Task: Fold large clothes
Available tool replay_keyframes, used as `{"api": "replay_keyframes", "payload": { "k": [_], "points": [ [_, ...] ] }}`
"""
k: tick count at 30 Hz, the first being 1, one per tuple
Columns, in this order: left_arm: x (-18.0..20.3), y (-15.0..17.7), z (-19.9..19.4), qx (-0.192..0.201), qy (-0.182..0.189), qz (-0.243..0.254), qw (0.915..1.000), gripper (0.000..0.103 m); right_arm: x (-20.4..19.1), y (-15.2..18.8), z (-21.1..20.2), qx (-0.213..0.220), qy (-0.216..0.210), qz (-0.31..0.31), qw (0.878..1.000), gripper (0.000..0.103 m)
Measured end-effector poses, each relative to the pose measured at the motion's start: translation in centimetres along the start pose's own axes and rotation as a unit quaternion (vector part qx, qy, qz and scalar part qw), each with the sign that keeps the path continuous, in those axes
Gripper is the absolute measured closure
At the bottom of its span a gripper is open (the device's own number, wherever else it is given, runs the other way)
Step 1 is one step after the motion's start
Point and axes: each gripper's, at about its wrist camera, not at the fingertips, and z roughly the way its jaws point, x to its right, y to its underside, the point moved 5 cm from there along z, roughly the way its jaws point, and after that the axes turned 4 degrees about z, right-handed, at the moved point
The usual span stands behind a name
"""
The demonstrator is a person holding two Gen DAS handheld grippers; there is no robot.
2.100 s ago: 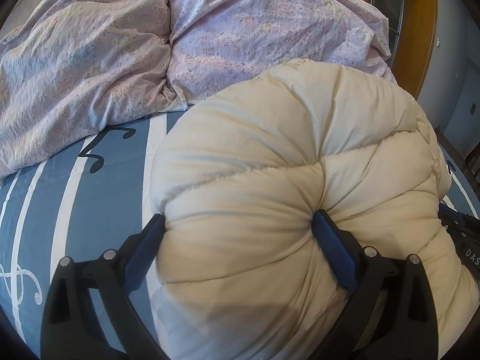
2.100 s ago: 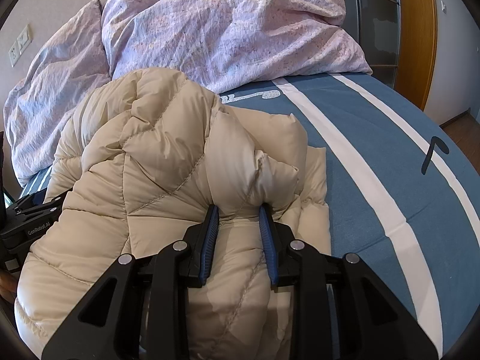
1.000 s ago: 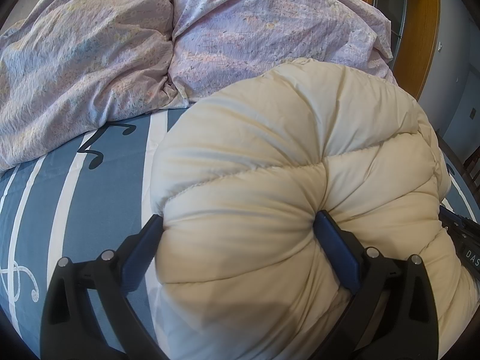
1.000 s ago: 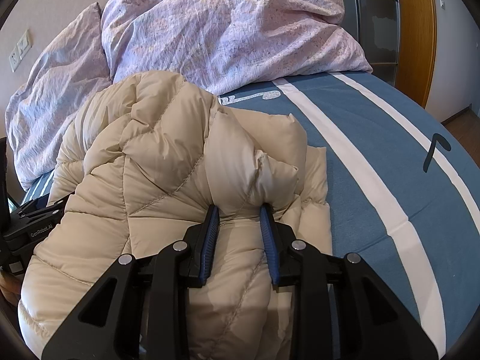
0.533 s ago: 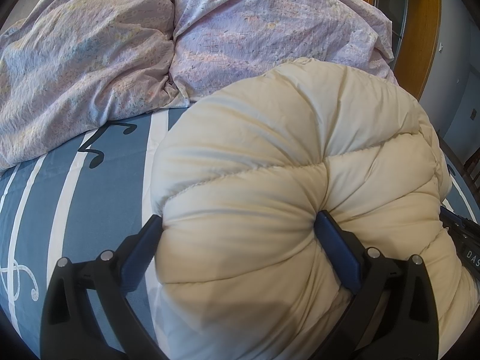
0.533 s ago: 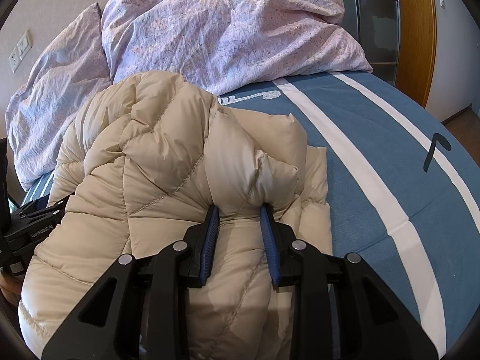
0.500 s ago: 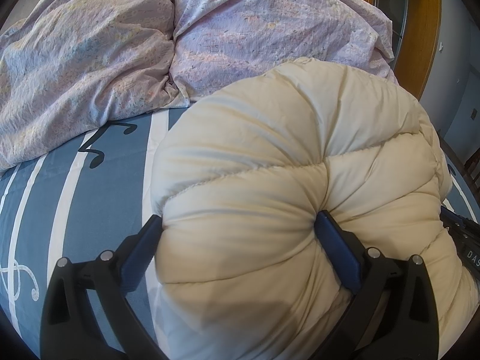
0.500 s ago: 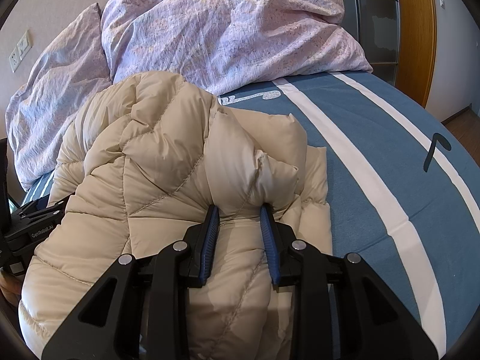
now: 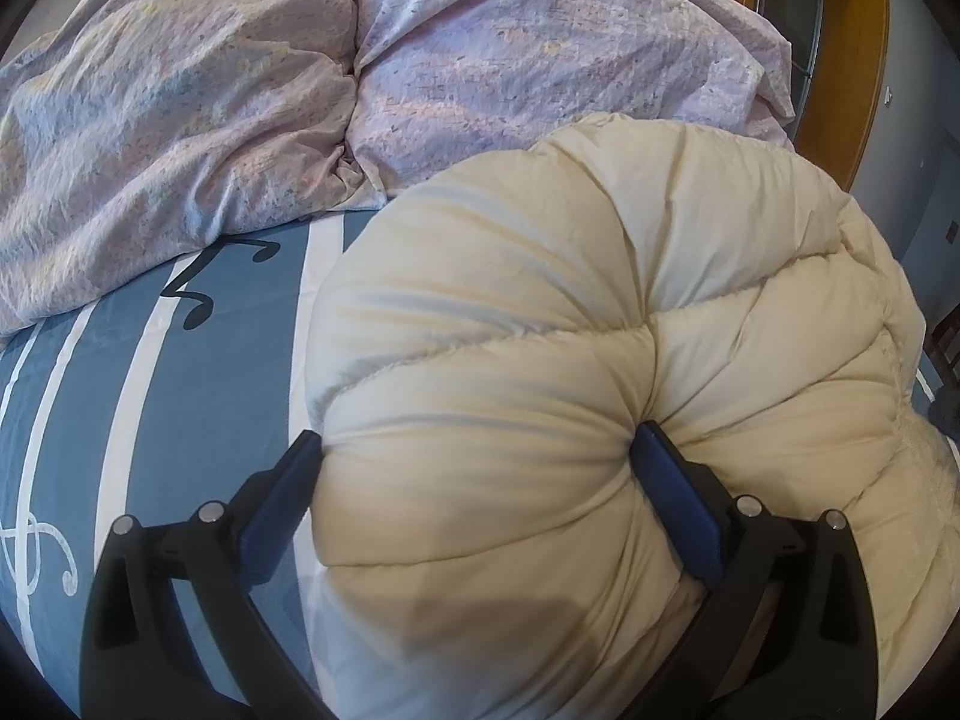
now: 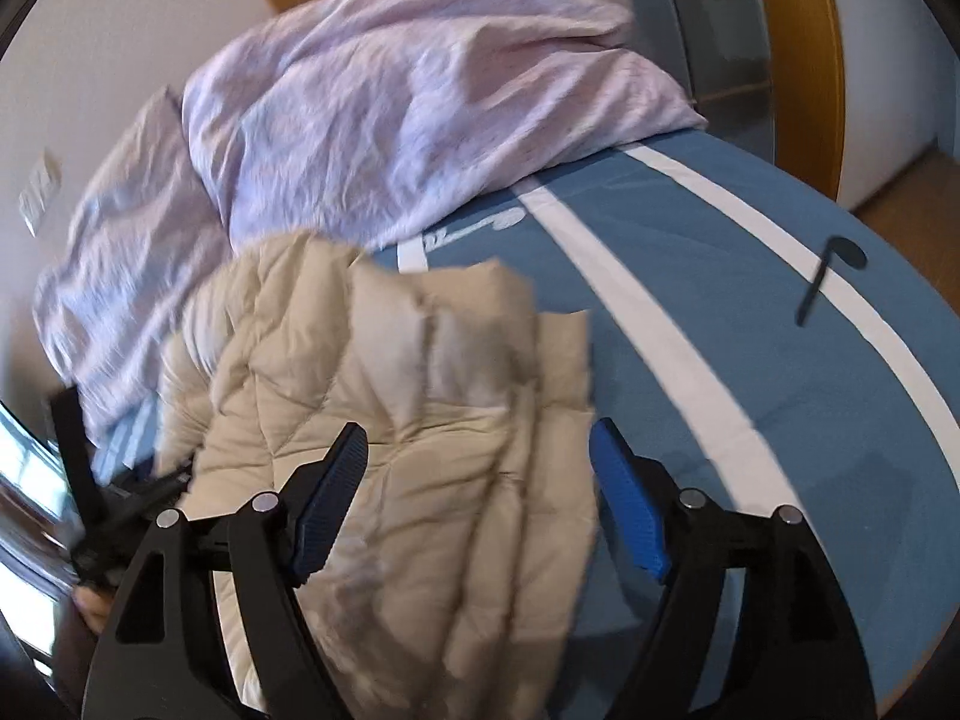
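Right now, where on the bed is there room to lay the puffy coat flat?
The widest bare stretch of striped blue sheet lies right of the cream down jacket, toward the bed's edge with the music-note print. A smaller patch sits left of the jacket, below the lilac duvet. The head of the bed is crowded with that bunched-up duvet.

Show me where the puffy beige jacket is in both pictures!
Left wrist view: the puffy beige jacket fills the centre and right, bulging between the gripper's pads.
Right wrist view: the jacket lies lower left of centre.
Shared landmark: the crumpled lilac duvet behind it.
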Motion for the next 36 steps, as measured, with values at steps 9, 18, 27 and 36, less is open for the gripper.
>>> {"api": "replay_keyframes", "payload": {
  "k": [9, 18, 27, 36],
  "points": [
    [-0.1, 0.1, -0.2, 0.002, -0.005, -0.001, 1.0000, 0.002, 2.4, 1.3, 3.5, -0.109, -0.067, 0.106, 0.986, 0.011],
    [0.3, 0.3, -0.6, 0.007, -0.030, 0.008, 0.9995, 0.002, 1.4, 1.4, 5.0, -0.153, -0.128, 0.138, 0.970, 0.005],
    [0.5, 0.6, -0.8, 0.005, -0.035, -0.002, 0.9994, 0.002, -0.5, 1.7, 6.1, -0.149, -0.105, 0.089, 0.979, 0.009],
    [-0.9, 0.6, -2.2, 0.006, -0.007, -0.034, 0.9994, 0.002, -0.6, 1.7, 5.8, -0.146, -0.151, 0.092, 0.973, 0.071]
  ]
}}
